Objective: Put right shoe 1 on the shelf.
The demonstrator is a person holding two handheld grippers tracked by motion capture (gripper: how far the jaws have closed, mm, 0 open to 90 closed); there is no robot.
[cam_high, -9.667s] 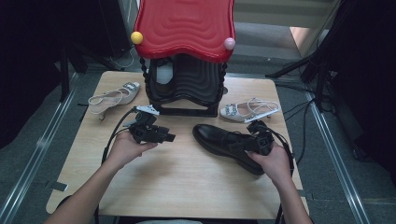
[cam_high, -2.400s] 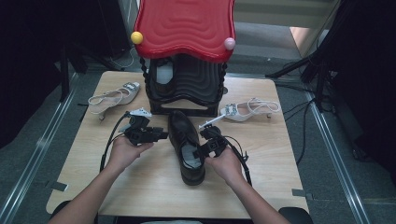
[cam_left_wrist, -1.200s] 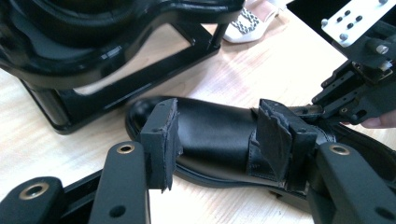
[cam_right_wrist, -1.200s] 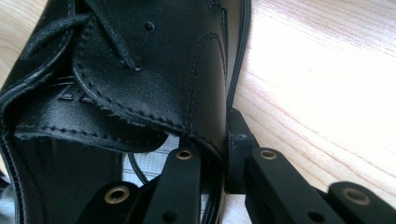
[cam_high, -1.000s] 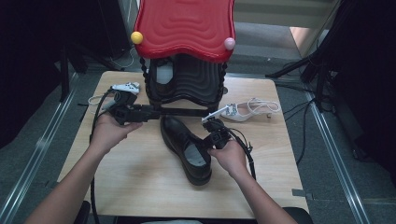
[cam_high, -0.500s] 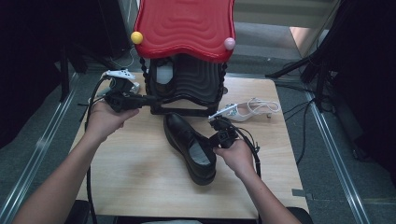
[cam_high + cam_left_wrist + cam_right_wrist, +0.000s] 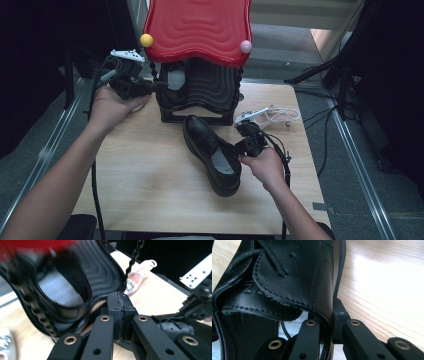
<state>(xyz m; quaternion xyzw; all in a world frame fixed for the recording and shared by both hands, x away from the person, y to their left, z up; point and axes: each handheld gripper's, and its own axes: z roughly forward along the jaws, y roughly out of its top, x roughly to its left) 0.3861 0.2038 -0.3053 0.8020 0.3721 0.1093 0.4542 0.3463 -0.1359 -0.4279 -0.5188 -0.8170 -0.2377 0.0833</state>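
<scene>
Right gripper [image 7: 246, 145] clamps the black shoe [image 7: 212, 155] by its side wall; shoe lies on the worktop [image 7: 150, 175] before the red-topped rack [image 7: 200, 60]. Left gripper [image 7: 150, 86] just closed empty, jaws together, beside the rack.

A: The red roof [image 7: 30, 247] smears into blur at the left gripper view's top edge.

B: And the black shoe [image 7: 287, 277] runs off the right gripper view's frame, toe unseen.
</scene>
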